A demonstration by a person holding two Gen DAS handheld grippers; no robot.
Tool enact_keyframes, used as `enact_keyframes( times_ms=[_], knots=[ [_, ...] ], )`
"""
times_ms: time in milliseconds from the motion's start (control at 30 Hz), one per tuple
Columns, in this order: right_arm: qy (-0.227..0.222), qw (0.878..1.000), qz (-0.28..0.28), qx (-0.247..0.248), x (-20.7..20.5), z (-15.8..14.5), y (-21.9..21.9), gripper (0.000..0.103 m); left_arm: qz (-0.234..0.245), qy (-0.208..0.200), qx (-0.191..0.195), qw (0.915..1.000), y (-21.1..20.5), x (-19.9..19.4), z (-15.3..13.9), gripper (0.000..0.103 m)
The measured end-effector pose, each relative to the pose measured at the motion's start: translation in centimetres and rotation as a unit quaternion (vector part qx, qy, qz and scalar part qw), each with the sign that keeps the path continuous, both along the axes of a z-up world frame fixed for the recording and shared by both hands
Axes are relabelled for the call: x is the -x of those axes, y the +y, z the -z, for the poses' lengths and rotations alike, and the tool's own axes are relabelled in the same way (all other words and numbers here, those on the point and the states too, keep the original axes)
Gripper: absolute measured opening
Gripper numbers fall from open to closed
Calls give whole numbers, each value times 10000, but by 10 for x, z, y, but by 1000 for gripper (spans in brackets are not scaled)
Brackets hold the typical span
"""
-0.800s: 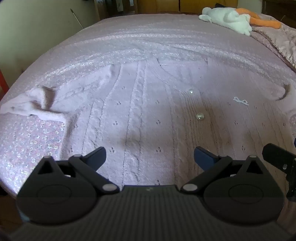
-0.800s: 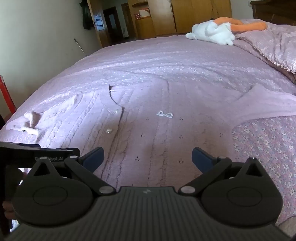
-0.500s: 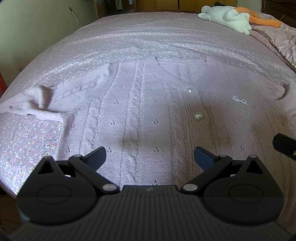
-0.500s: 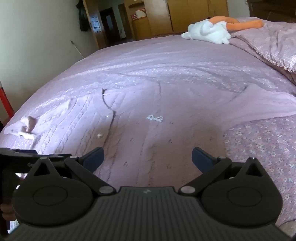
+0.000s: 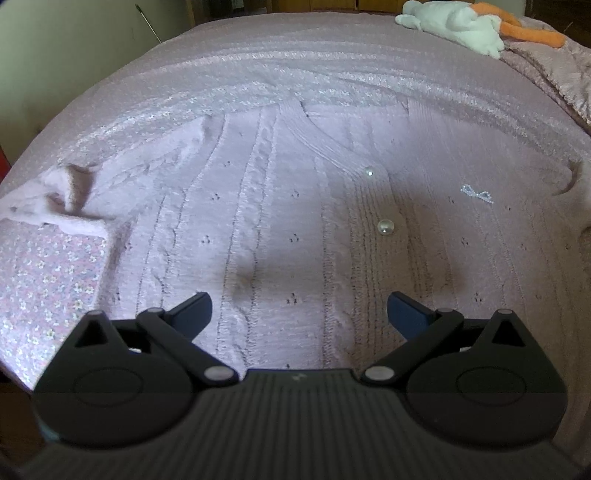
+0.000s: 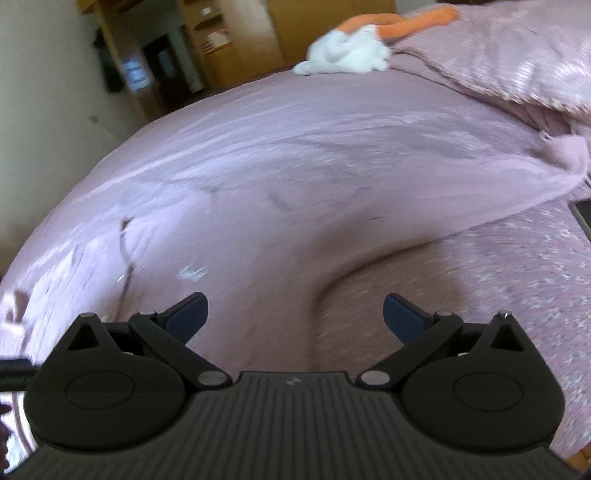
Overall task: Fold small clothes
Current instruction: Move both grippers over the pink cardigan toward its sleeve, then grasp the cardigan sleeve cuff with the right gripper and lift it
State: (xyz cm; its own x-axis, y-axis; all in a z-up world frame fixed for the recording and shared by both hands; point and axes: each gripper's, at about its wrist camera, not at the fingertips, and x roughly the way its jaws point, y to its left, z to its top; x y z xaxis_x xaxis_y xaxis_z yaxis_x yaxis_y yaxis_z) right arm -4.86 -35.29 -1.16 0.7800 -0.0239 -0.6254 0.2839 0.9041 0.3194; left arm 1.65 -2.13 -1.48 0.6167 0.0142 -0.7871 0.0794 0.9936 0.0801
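I am looking along the left tool (image 5: 298, 306), whose two blue-tipped fingers are standing wide apart and gripping nothing, just above the lower body of a pale pink knitted cardigan (image 5: 280, 206). The cardigan is lying spread flat, front up, on a bed (image 5: 332, 66) covered in a pink ribbed spread. Two pearly buttons (image 5: 386, 226) are sitting along its placket, and a small sparkly bow (image 5: 476, 192) is showing on the chest panel to the right of them. One sleeve (image 5: 55, 206) is lying crumpled at the left edge of the view, with a patch of floral sheet (image 5: 48, 280) showing just below it. Through the right wrist camera the view is tilted and motion-blurred; the right tool (image 6: 295, 308) is also spread wide with nothing between its fingers, hanging over the side of the cardigan where the other sleeve (image 6: 517, 184) is stretching away toward the upper right. Beyond that sleeve a pink pillow (image 6: 517, 55) is lying at the head of the bed. A white and orange plush toy (image 5: 465, 26) is resting at the far end of the bed, well apart from the cardigan.
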Motion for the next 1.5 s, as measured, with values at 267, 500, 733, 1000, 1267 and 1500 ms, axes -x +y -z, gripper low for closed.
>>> enact_keyframes(
  times_ms=[267,500,733,1000,1267,1500],
  knots=[
    [-80,9954,886,-363,-20,27,-91,103,-21,141,-51,9999,-15,-6,8,103],
    [-340,9917,1143,-475,-43,47,-140,103,-12,168,-216,9996,-27,-14,13,103],
    [-956,9815,1292,-1038,-54,60,-174,103,-6,215,-230,9995,-33,-23,18,103],
    [-1046,9706,1644,-1410,-60,58,-197,88,-73,281,-142,9995,-31,-26,22,103],
    [-1082,9651,1975,-1334,-47,50,-211,8,2,245,-138,9996,-29,-23,19,103],
    [-1927,9650,1681,-588,-18,-7,-188,7,-15,183,-31,9998,-23,-18,11,103]
  ],
)
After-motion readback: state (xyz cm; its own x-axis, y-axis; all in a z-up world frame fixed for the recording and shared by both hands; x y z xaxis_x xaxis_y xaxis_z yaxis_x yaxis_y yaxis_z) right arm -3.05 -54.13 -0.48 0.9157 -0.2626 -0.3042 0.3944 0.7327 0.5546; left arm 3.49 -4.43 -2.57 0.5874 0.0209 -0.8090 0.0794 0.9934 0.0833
